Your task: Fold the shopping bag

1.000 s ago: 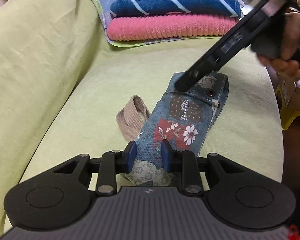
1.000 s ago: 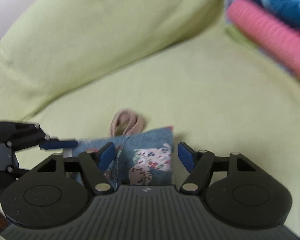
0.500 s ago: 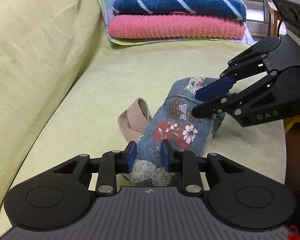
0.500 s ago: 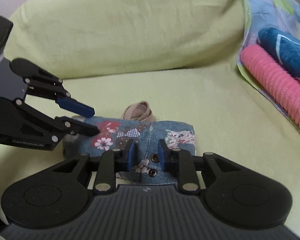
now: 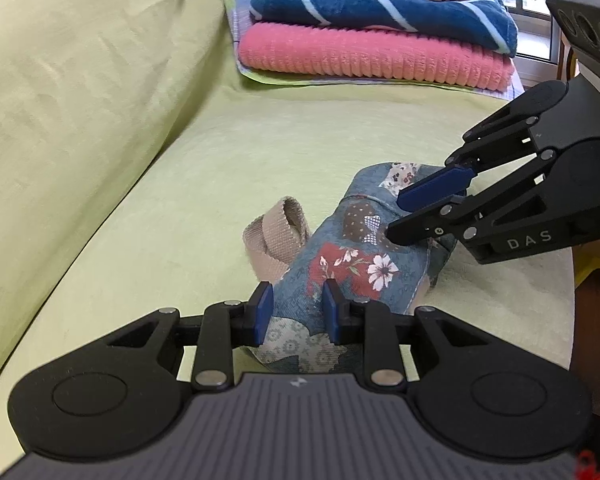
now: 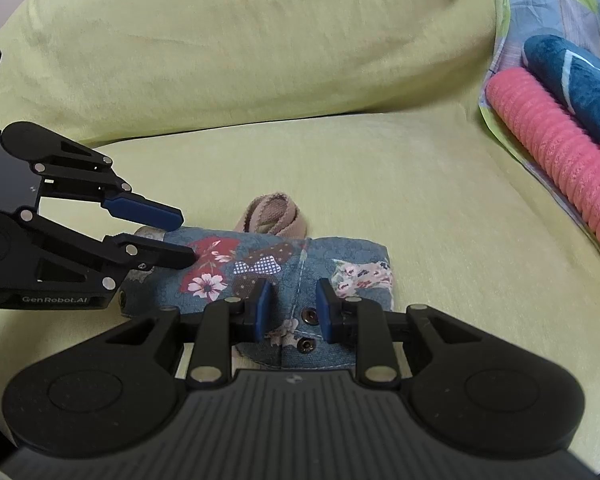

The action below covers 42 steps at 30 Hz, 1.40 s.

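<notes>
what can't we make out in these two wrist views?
- Left wrist view: near end of the shopping bag, hidden behind the left gripper.
- Right wrist view: bag's near edge, hidden behind the right gripper.
- Both views: bag's underside; the person holding the grippers, out of frame.

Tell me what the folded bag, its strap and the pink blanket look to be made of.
Folded bag: woven cotton-like cloth, matte, printed with patchwork flowers; visible weave, stitched seam and metal snaps.
Strap: beige webbing, coarse ribbed weave, probably cotton or nylon.
Pink blanket: soft plush, likely fleece or chenille; thick fuzzy ribs in rows.
</notes>
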Tool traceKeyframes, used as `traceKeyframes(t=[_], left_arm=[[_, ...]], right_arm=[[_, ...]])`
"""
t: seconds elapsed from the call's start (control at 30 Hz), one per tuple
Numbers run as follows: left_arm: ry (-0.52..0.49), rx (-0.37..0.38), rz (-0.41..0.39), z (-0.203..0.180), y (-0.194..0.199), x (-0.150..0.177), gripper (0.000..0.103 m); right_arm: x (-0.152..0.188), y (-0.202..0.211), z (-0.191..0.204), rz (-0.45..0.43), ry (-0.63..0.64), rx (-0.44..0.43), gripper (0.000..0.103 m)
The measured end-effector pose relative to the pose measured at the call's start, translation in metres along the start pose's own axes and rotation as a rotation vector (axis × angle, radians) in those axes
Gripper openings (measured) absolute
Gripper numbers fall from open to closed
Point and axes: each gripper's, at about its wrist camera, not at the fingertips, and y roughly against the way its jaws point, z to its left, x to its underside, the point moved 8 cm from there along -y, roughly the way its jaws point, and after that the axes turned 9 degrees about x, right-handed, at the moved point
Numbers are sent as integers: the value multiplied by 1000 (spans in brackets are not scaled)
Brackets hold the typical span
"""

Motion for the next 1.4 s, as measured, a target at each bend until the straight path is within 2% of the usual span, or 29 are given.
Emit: traceKeyframes(t=[0.3, 0.5, 0.67, 0.97, 1.13, 1.4], left_arm=[[-12, -2, 5, 3, -1, 0, 32], [-107, 7, 41, -6, 16, 3, 31], [-62, 34, 36, 0, 11, 11, 31], [-60, 10, 32, 0, 5, 9, 30], [-60, -2, 39, -1, 5, 9, 30], [-47, -16, 44, -1, 5, 9, 30]], right_arm=[[-3, -2, 1, 33, 29, -7, 22], [-2, -2, -4, 36, 13, -24, 22], [-1, -2, -3, 31, 23, -23, 22], [-1, -3, -4, 20, 26, -29, 22], [1, 1, 1, -3, 67, -10, 22], [-3, -2, 1, 32, 72, -22, 22]])
